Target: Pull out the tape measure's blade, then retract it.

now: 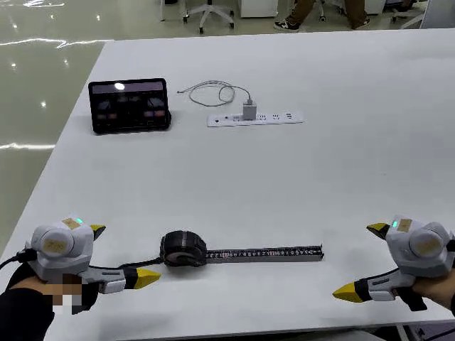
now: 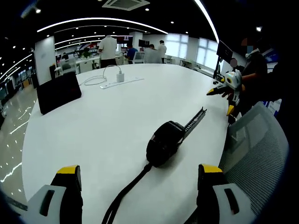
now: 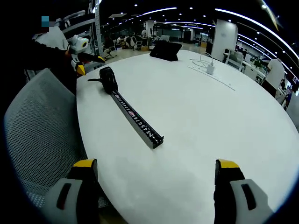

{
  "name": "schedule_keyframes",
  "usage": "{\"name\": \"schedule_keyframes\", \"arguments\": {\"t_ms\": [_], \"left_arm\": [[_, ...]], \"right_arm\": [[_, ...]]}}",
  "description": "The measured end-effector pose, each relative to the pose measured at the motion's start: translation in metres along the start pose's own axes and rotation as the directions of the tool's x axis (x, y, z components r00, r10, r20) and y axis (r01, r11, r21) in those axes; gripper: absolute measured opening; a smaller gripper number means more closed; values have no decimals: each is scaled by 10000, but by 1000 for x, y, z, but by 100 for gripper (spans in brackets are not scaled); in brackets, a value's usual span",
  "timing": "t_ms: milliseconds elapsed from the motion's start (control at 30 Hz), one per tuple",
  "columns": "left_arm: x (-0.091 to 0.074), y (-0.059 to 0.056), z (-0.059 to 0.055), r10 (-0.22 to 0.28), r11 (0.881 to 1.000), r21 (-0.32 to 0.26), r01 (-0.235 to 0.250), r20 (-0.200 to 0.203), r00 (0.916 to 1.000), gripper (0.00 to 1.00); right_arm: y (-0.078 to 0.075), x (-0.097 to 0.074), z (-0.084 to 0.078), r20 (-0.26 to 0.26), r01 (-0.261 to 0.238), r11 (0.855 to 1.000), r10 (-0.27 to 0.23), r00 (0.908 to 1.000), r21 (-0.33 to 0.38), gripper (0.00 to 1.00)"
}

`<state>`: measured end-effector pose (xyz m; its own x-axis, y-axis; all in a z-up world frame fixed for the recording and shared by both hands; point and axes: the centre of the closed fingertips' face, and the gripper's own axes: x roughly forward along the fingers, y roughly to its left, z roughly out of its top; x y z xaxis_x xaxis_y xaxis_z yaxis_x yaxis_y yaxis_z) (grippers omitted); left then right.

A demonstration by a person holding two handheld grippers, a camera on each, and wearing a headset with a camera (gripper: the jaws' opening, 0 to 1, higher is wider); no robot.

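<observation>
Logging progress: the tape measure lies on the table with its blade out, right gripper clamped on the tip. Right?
No: the right gripper is open, clear of the blade tip, as the head view shows. The rest holds.

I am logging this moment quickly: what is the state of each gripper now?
Left gripper: open, holding nothing, near the tape measure.
Right gripper: open, holding nothing.

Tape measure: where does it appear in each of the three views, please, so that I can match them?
Head view: tape measure low, left of centre, blade out to the right.
Left gripper view: tape measure at centre, blade running away to the upper right.
Right gripper view: tape measure upper left, blade coming toward the centre.
Shared landmark: the dark tablet.
</observation>
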<state>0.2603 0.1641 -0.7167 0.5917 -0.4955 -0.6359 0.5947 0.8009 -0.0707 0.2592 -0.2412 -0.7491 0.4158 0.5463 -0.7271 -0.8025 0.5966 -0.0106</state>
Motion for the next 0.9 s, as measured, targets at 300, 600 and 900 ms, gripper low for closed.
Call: {"name": "schedule_keyframes", "arguments": {"t_ms": [300,600,900], "left_arm": [[-13,2,-7,291,9994,-198,-288,127,9995,100],[-19,0,-16,284,9989,-376,-280,88,9996,100],[-17,3,-20,369,9982,-487,-364,109,9993,100]], "right_arm": [[1,-17,-18,194,384,9979,-395,9990,520,100],[8,-40,-21,389,719,9942,-752,9964,794,100],[9,-47,-23,315,784,9934,-813,9962,836,100]]}}
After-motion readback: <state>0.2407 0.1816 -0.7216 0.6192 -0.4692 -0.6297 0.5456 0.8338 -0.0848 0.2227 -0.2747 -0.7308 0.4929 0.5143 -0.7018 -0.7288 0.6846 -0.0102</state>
